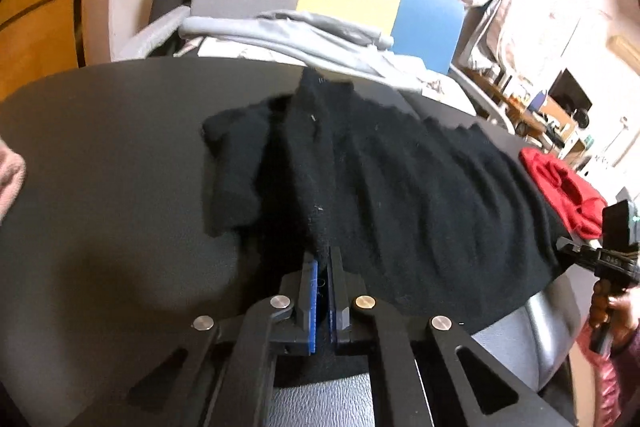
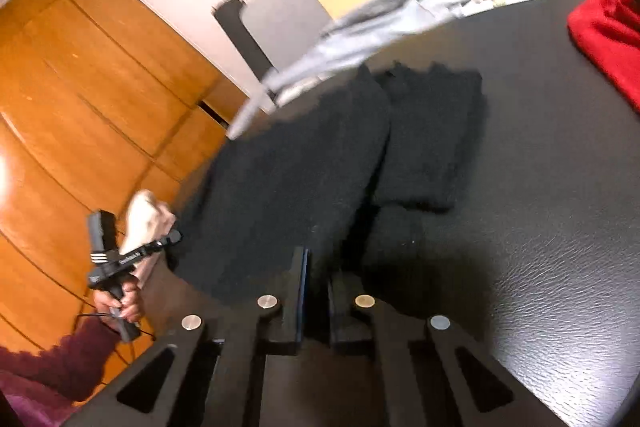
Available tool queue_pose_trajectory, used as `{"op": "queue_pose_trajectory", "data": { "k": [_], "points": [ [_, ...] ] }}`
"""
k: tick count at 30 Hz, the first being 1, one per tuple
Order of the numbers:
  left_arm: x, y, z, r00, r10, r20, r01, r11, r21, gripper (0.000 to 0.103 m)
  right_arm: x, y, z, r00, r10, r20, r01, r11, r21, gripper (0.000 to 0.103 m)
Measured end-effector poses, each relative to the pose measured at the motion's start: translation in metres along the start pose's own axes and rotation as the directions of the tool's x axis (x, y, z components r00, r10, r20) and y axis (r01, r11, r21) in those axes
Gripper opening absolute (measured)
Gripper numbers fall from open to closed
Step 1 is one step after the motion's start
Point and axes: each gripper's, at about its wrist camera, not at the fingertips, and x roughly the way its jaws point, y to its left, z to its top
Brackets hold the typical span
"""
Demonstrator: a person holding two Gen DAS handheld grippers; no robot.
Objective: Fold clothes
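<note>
Black sweater spread on dark tabletop, sleeve folded inward, knit rumpled. Left gripper fingers nearly closed, pinching sweater's near edge. Right gripper fingers slightly parted, clamping sweater edge. Red garment beside.

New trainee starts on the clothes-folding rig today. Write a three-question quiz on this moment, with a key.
1. True or false: the left gripper is shut on the black sweater.
2. What colour is the garment lying beyond the sweater on the table?
3. The right gripper holds: A) the sweater B) the grey garment C) nothing.

Key: 1 true; 2 red; 3 A.
</note>
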Motion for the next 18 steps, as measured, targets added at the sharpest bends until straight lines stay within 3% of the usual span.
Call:
{"op": "queue_pose_trajectory", "data": {
  "k": [5,8,11,12,13,16,18],
  "points": [
    [-0.031,0.019,-0.009,1.0,0.009,0.016,-0.009,1.0,-0.022,0.004,-0.017,-0.007,-0.009,0.999,-0.024,-0.023,0.024,0.999,-0.028,0.006],
    [-0.019,0.025,-0.026,0.997,0.062,-0.046,-0.064,0.998,-0.021,0.004,-0.003,-0.022,-0.024,0.992,-0.097,-0.08,0.097,0.995,-0.001,0.006],
    [-0.003,0.024,-0.041,0.986,0.136,-0.096,-0.136,0.991,0.003,0.005,-0.004,-0.023,-0.026,0.987,-0.154,-0.051,0.154,0.988,0.007,0.009],
    [-0.006,0.022,-0.041,0.986,0.144,-0.078,-0.144,0.99,0.003,0.009,-0.008,-0.022,-0.024,0.985,-0.168,-0.031,0.168,0.986,0.01,0.016],
    [-0.009,0.022,-0.038,0.987,0.149,-0.067,-0.15,0.989,-0.006,0.011,-0.013,-0.016,-0.021,0.983,-0.182,-0.005,0.182,0.983,-0.003,0.029],
    [-0.026,0.019,-0.025,0.982,0.189,0.006,-0.188,0.981,-0.055,0.021,-0.019,0.001,-0.012,0.976,-0.213,0.047,0.216,0.973,-0.083,0.029],
    [-0.038,0.01,-0.018,0.966,0.242,0.094,-0.236,0.969,-0.068,0.029,-0.016,0.013,-0.006,0.97,-0.233,0.064,0.24,0.961,-0.136,0.029]
  ]
}}
